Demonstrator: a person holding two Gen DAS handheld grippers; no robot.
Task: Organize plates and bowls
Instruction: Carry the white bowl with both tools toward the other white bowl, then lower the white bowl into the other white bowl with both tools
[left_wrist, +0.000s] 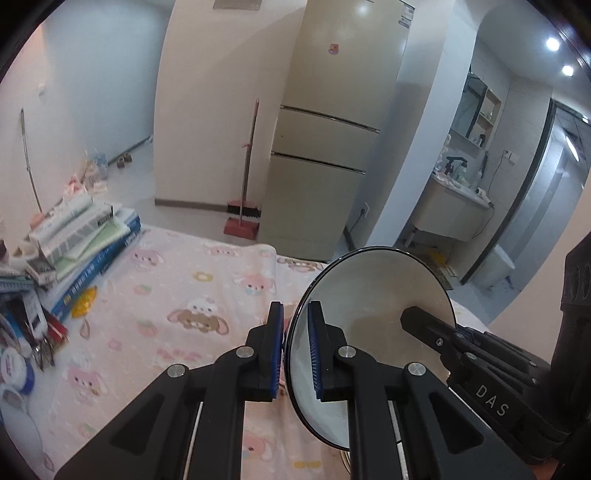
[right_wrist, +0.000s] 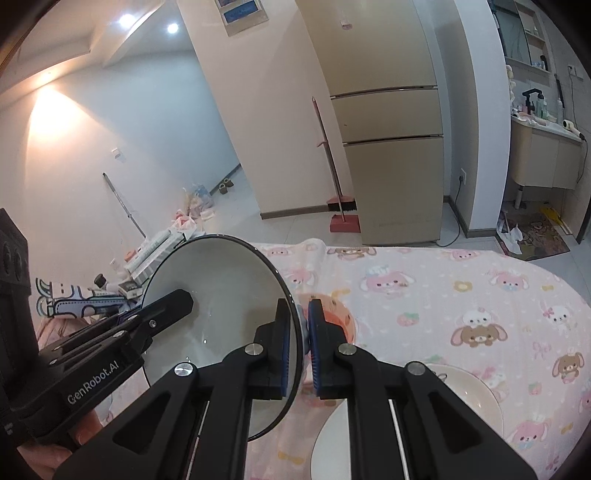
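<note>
Left gripper and right gripper are both nearly closed, each clamped on an opposite rim of the same plate, which hangs tilted in the air over the pink tablecloth. Two grips on opposite edges likely keep the thin, glossy plate from swinging or slipping while carried. Below, on the cloth, lie a cream plate and a white dish, probably the stack this one is meant to join

We note a table under a pink bunny-print cloth; books stacked at its left edge, cream plates near its front edge.
</note>
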